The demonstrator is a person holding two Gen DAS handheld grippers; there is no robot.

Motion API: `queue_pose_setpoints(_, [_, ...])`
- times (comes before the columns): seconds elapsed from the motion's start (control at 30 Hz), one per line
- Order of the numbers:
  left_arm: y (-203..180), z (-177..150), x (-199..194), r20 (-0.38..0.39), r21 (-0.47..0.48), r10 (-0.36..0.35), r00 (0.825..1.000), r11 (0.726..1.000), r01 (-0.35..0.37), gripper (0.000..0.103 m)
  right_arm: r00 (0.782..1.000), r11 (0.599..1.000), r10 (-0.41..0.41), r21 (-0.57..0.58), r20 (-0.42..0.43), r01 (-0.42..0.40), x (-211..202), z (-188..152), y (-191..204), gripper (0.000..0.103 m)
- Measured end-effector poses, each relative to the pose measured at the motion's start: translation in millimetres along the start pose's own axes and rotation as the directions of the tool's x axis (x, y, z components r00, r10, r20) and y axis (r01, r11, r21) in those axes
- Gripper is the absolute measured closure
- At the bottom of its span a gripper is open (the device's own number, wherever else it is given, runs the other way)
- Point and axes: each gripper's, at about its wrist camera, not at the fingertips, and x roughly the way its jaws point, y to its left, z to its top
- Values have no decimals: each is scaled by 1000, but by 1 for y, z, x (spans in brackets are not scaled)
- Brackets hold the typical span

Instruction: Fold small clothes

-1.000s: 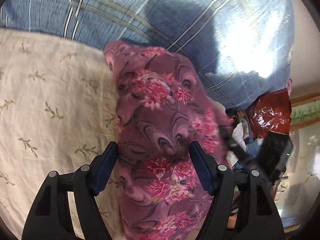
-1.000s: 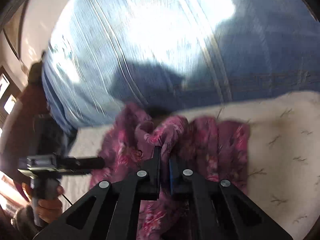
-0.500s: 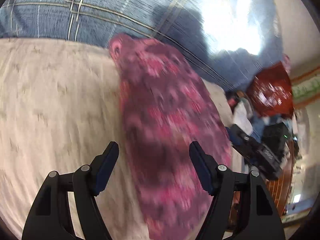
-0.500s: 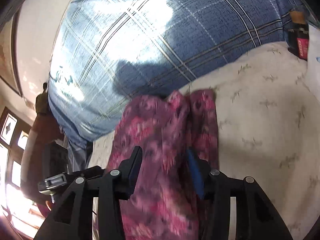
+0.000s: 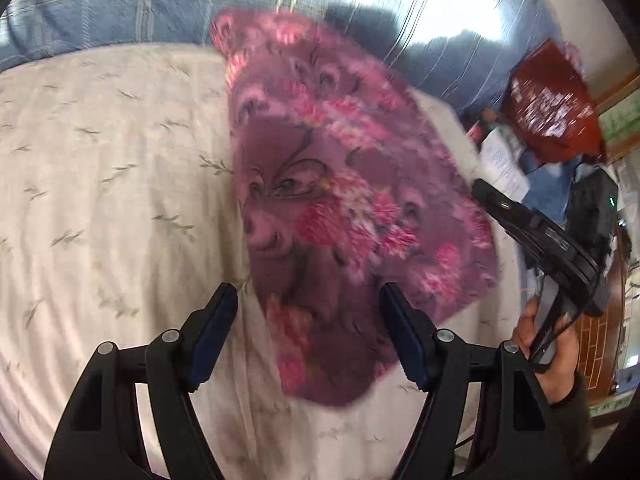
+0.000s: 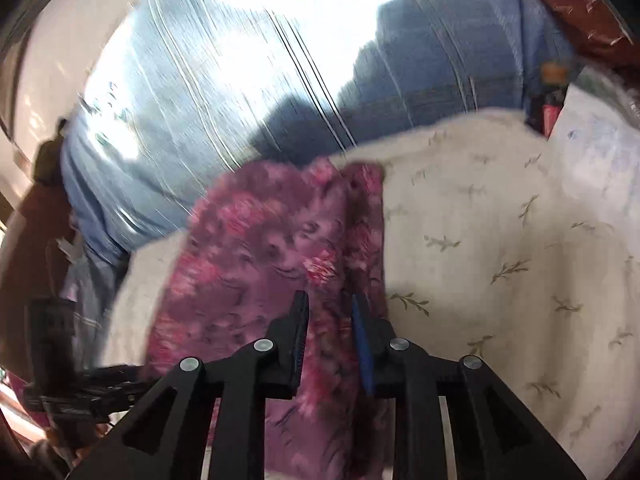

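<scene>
Blue plaid bedding [image 5: 120, 4] borders the cream leaf-print sheet [image 5: 100, 184]. On the sheet lies the purple floral garment [image 5: 340, 200]. Left gripper [image 5: 308, 320]: jaws wide apart, empty. Right gripper [image 6: 330, 320]: jaws slightly apart above the garment; contact undetermined.

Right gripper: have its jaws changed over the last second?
Yes. The right gripper, shut a second ago, now stands partly open over the purple floral cloth on the cream bedsheet.

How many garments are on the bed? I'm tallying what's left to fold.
1: a pink floral garment lying on the cream sheet, its far end against the blue plaid cover. Others may lie outside the views.
</scene>
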Motion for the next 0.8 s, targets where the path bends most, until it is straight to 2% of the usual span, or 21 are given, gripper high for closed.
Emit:
queue_pose_setpoints(0.07, [-5,-13,-11,55,37,51,997,998,-53,30,997,999,35,-43,69,-33,-27,-11,3,79])
queue_pose_setpoints(0.13, [-4,-19,-10,84,48,114,990,992,-118,30,997,995,31,-102,71,-24,-37,-28,11,81])
queue_pose_setpoints(0.23, [13,-26,15,6,20,142,990,990,-142,29,999,990,-43,-136,-22,40,-18,-54,1,87])
queue_pose_setpoints(0.27, [14,-27,17,20,27,146,989,989,-146,29,989,982,-120,-154,-84,107,0,-65,-8,86])
queue_pose_setpoints(0.33, [4,-27,16,25,82,186,982,979,-188,29,995,990,-79,-123,-59,71,5,-67,-13,87])
queue_pose_setpoints(0.37, [2,-27,14,8,85,166,986,982,-166,30,994,992,-79,-108,-75,71,3,-63,-13,85])
queue_pose_setpoints(0.43, [4,-24,-3,7,64,51,999,997,-51,31,997,993,-61,-104,-39,56,-10,-48,-7,82])
queue_pose_setpoints(0.47, [4,-19,-16,45,52,5,999,999,-7,31,999,993,-39,-115,9,40,-20,-36,-2,79])
queue_pose_setpoints(0.53, [-1,-2,-34,122,61,-11,992,998,4,31,998,993,-14,-115,56,21,-28,-17,5,79])
queue_pose_setpoints(0.63, [-16,40,-32,192,93,91,977,989,-111,31,998,986,-23,-163,58,32,-7,14,21,79])
queue_pose_setpoints(0.7, [-17,64,-15,177,86,143,974,983,-160,31,998,981,-42,-188,44,49,12,26,29,79])
queue_pose_setpoints(0.8, [-14,81,16,149,69,195,970,976,-207,31,999,981,-37,-189,12,39,43,35,28,79])
